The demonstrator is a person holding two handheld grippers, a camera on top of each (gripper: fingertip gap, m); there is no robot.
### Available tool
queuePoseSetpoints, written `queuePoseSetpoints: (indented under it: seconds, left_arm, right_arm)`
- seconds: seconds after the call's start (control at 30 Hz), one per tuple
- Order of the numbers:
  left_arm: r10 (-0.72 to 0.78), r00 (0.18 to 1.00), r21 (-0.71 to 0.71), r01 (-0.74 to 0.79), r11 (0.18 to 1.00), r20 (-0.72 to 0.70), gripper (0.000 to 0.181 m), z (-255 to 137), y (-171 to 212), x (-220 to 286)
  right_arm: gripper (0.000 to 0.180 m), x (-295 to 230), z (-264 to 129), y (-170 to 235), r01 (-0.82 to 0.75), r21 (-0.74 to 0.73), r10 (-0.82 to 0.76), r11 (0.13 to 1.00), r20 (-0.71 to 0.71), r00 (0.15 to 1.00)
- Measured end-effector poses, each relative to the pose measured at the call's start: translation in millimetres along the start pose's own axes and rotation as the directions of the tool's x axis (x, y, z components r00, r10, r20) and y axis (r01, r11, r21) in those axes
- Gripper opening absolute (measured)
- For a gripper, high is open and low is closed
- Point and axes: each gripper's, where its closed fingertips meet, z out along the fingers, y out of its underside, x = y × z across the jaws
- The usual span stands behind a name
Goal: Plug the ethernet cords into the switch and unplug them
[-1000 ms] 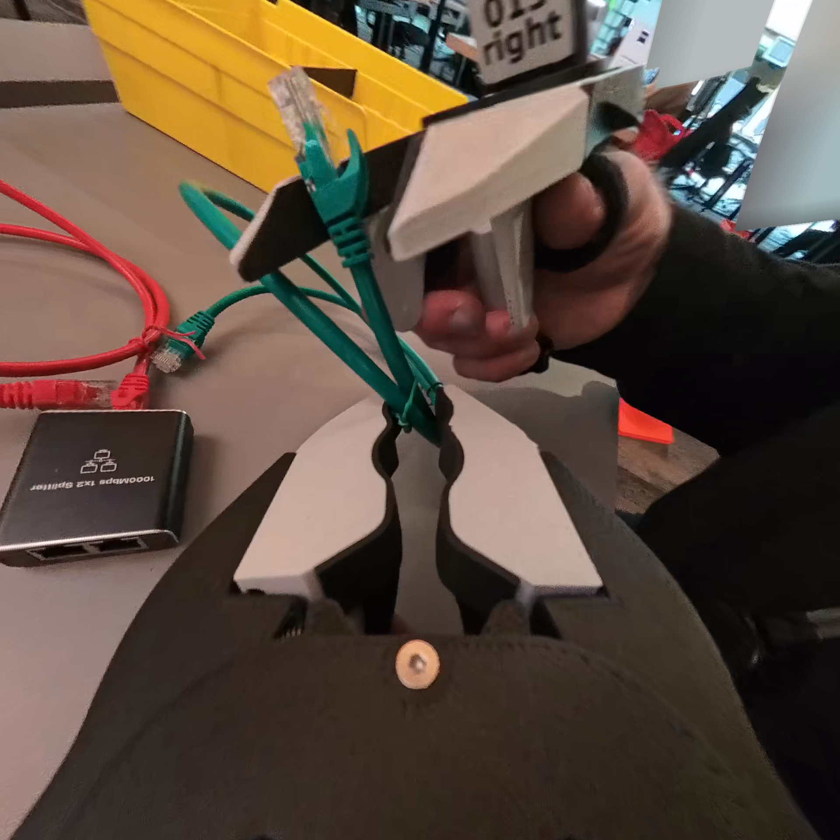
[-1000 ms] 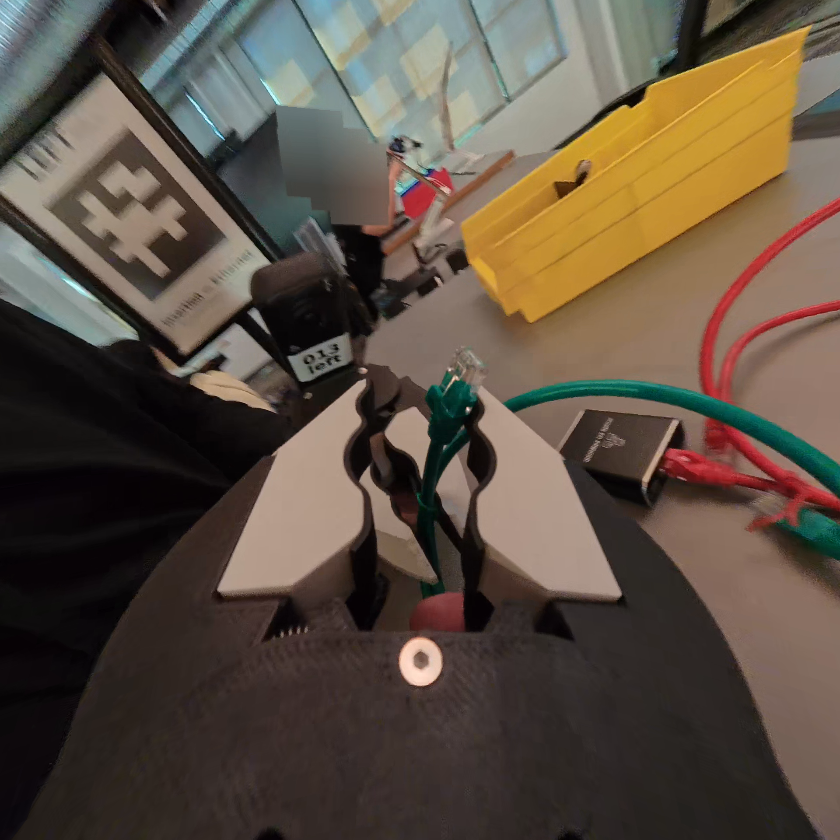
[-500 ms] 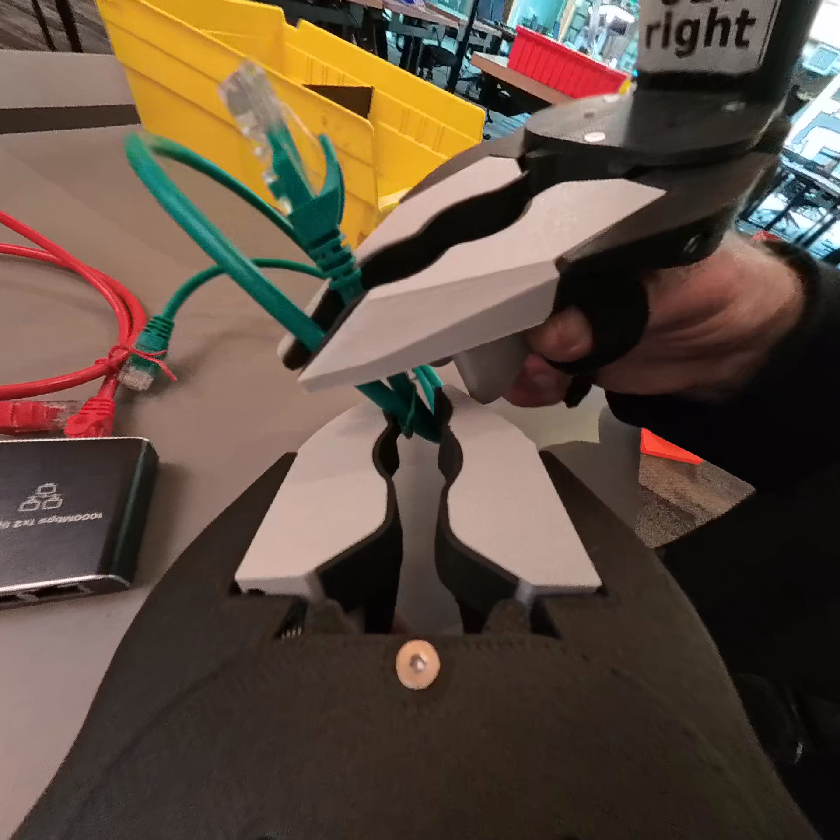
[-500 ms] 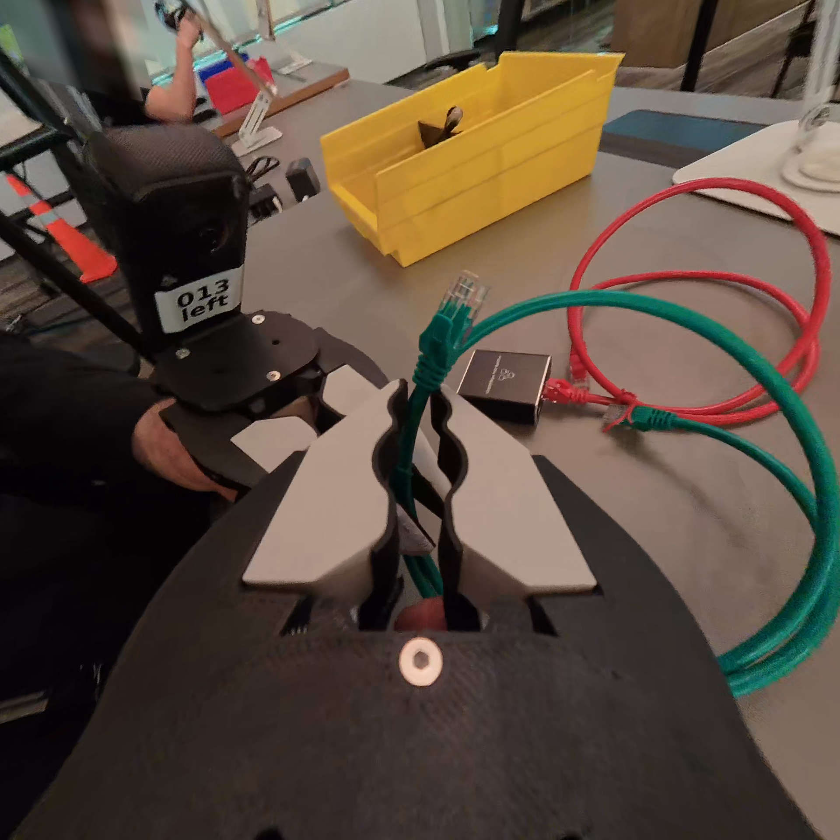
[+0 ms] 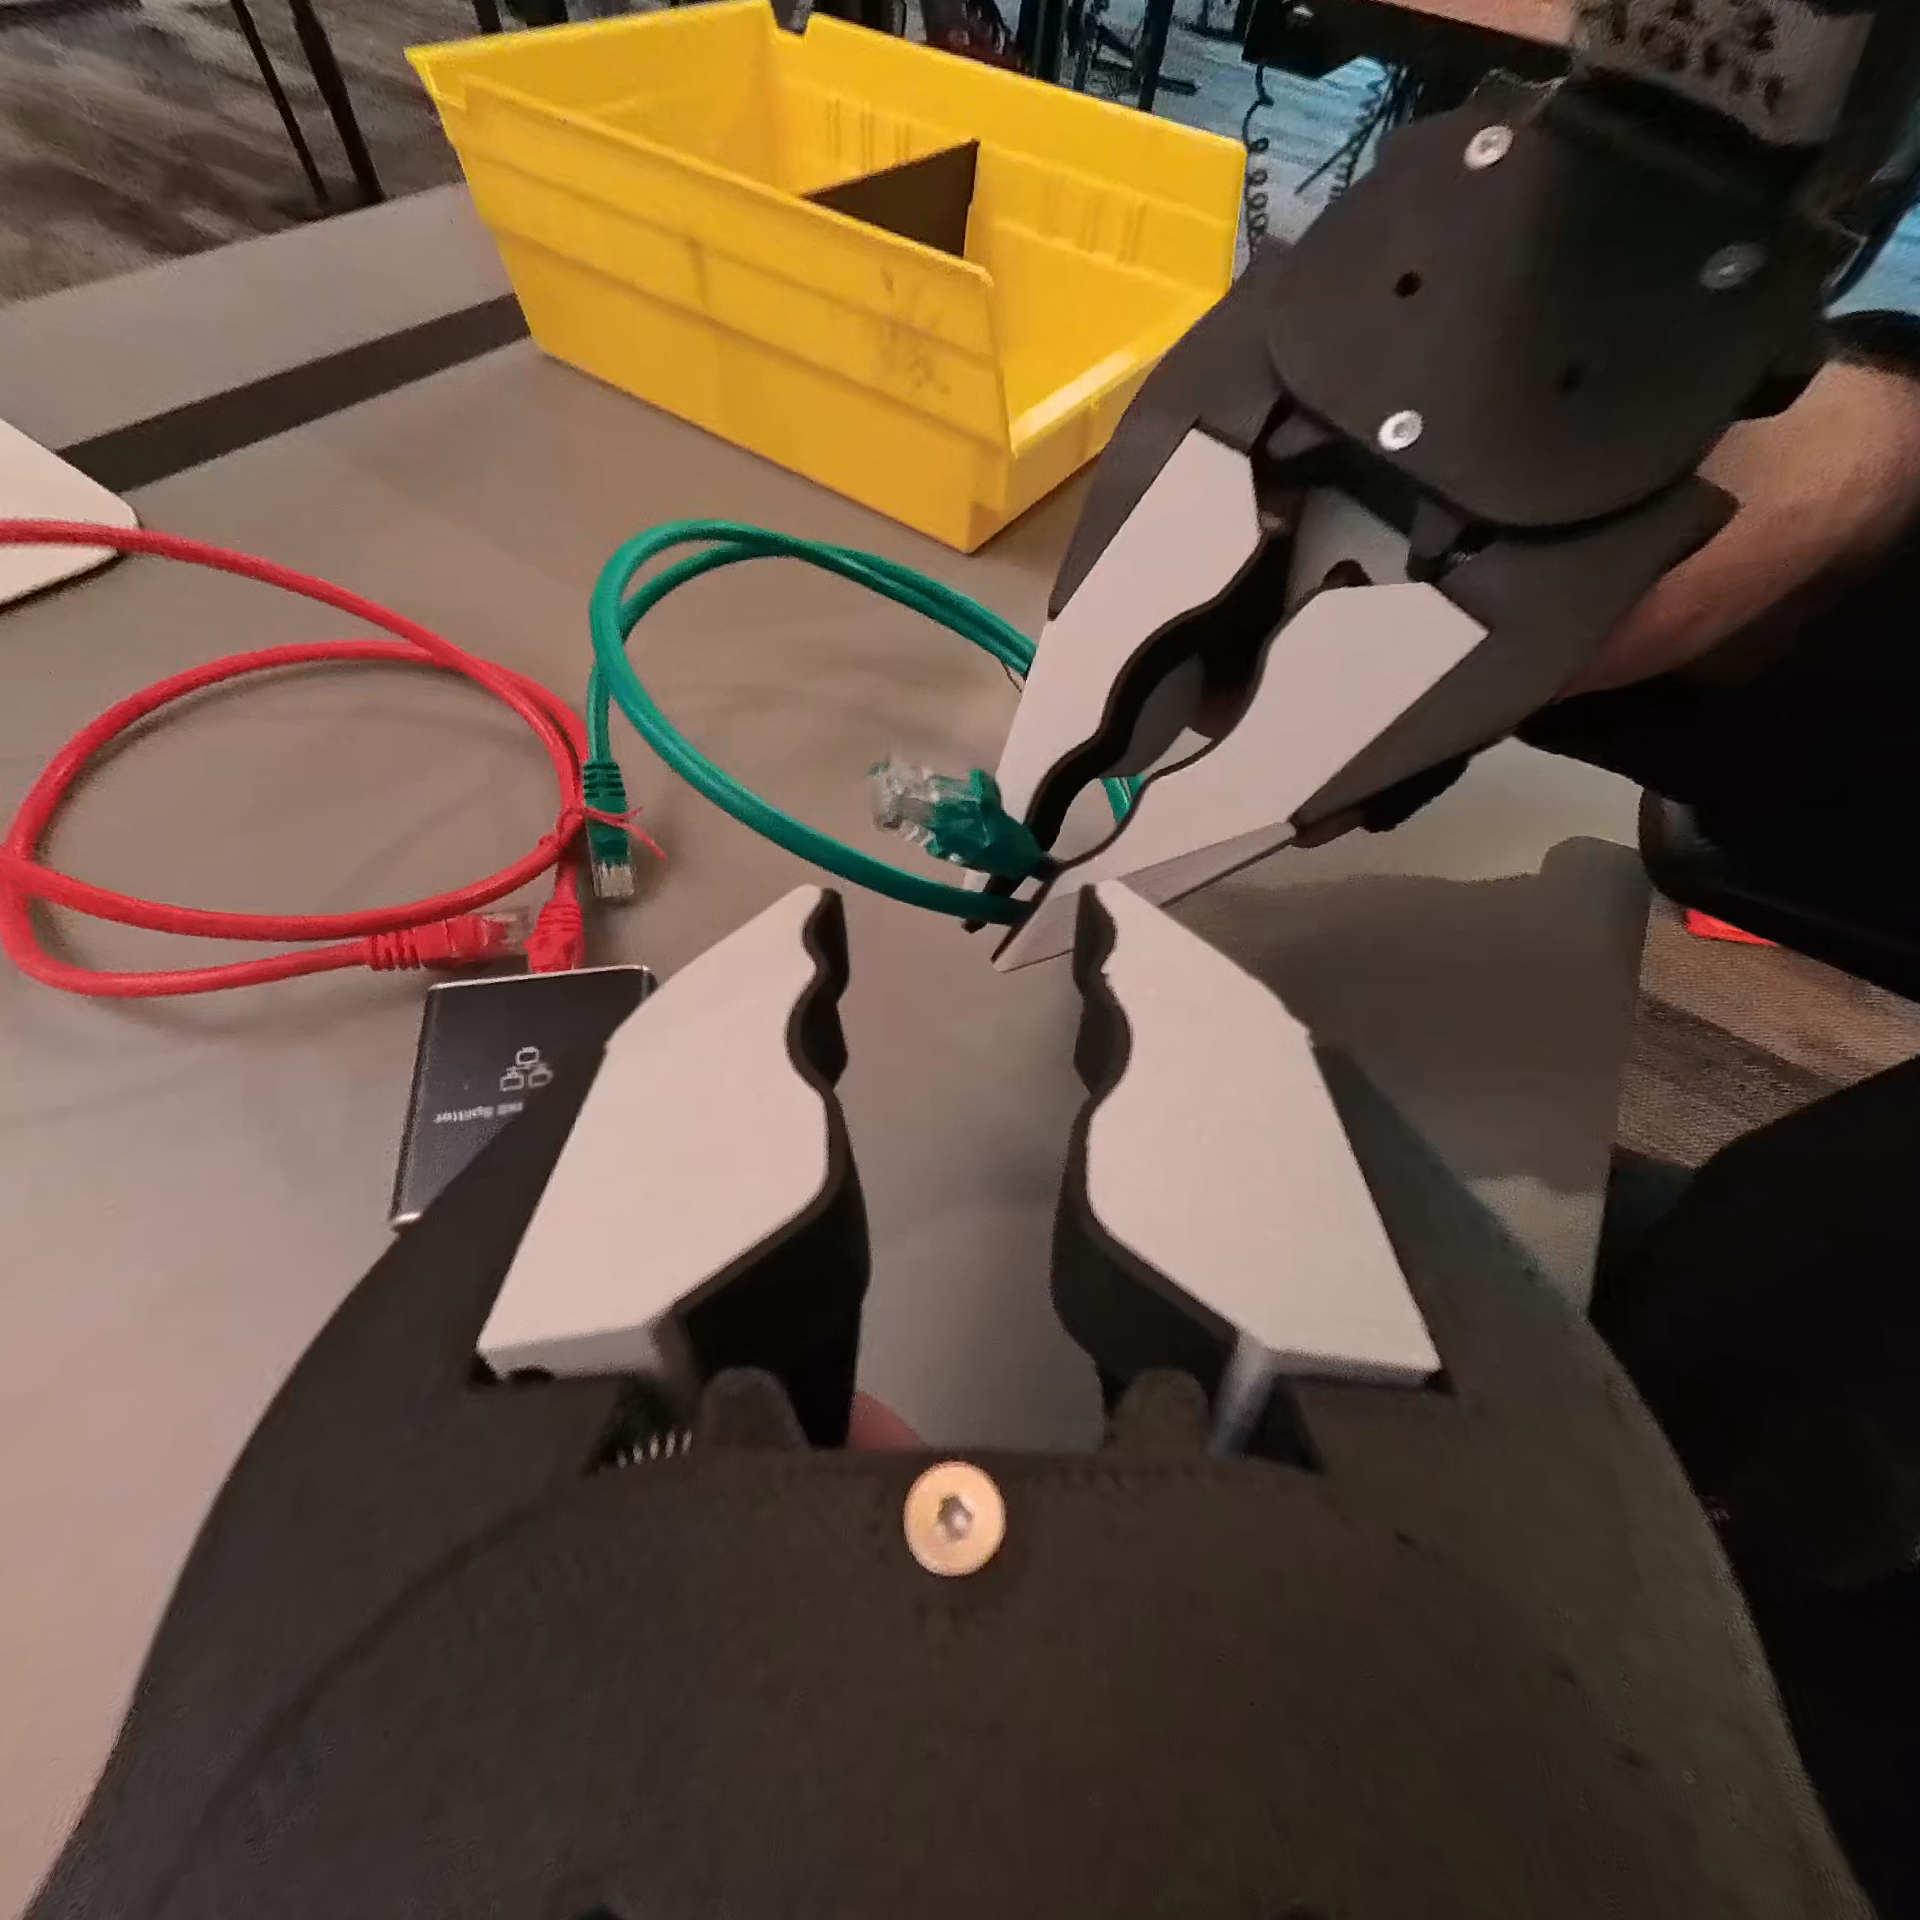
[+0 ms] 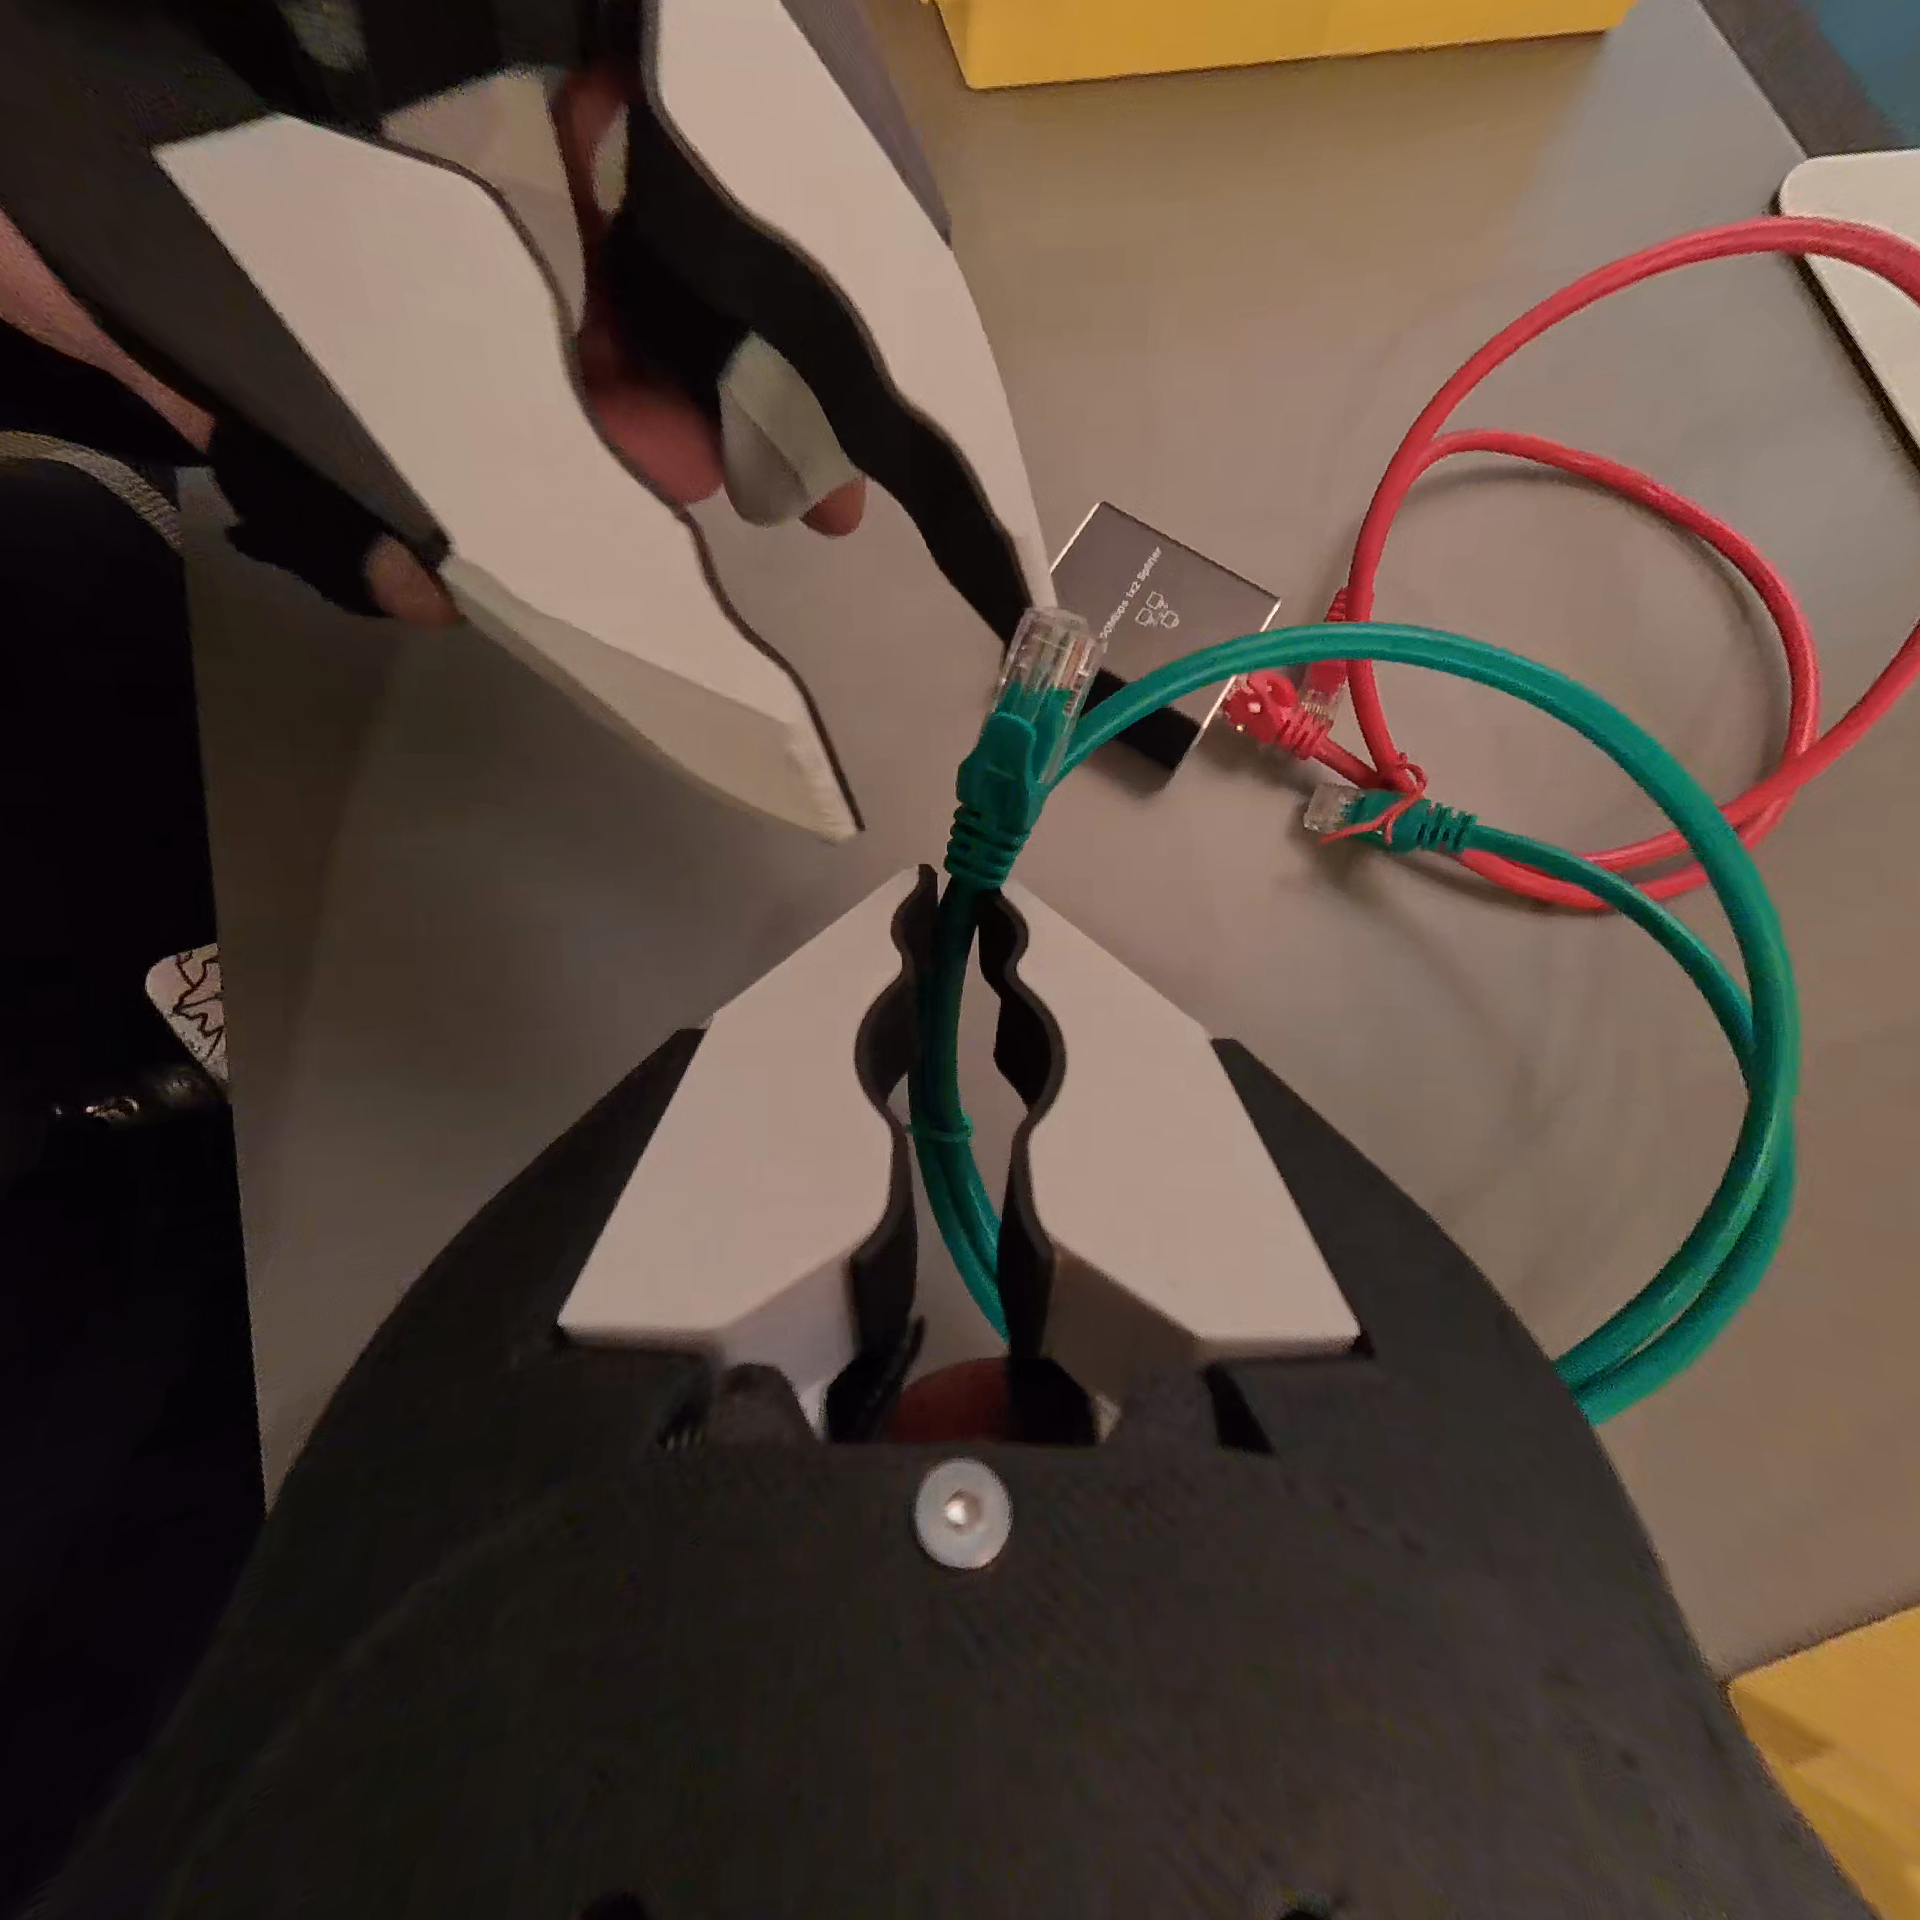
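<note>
My right gripper (image 6: 961, 899) is shut on the green ethernet cord (image 6: 1621, 758) just behind its clear plug (image 6: 1039, 665), which sticks out past the fingertips. In the left wrist view this gripper (image 5: 1023, 883) hangs over the table with the plug (image 5: 925, 810) pointing left. My left gripper (image 5: 956, 914) is open and empty, close in front of the right one; it also shows in the right wrist view (image 6: 930, 717). The black switch (image 5: 499, 1081) lies on the table left of my left fingers, partly hidden by them. A red cord (image 5: 260, 779) has a plug at the switch's far end.
A yellow bin (image 5: 831, 260) stands at the back of the grey table. The green cord's other plug (image 5: 608, 842) lies tied to the red cord. A white tray edge (image 5: 42, 520) is at the far left. A person's hands hold both grippers. Left and right tips are no more than a few centimetres apart. The black switch (image 5: 499, 1081) sits 10 cm or so from the ends of my left fingers. Seen from the right wrist view (image 6: 1162, 596) as well.
My left gripper has opened and let go of the green cord. My right gripper has swung down from upright to low over the table, and the plug now points sideways.
</note>
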Motion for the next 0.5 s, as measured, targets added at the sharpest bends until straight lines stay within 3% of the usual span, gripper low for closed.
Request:
queuePoseSetpoints:
  seconds: [0.1, 0.5]
  left_arm:
    - [-0.073, 0.995, 0.004, 0.073, 0.997, -0.071, 0.031, 2, 1, 3]
    - [-0.147, 0.976, -0.049, 0.141, 0.989, -0.159, 0.025, 8, 7, 11]
  right_arm:
    - [0.005, 0, 2, 1, 0.039, -0.004, -0.039, 0.999, -0.009, 0.999]
    - [0.006, -1, 7, 9, 0.347, -0.135, -0.363, 0.928, -0.118, 0.924]
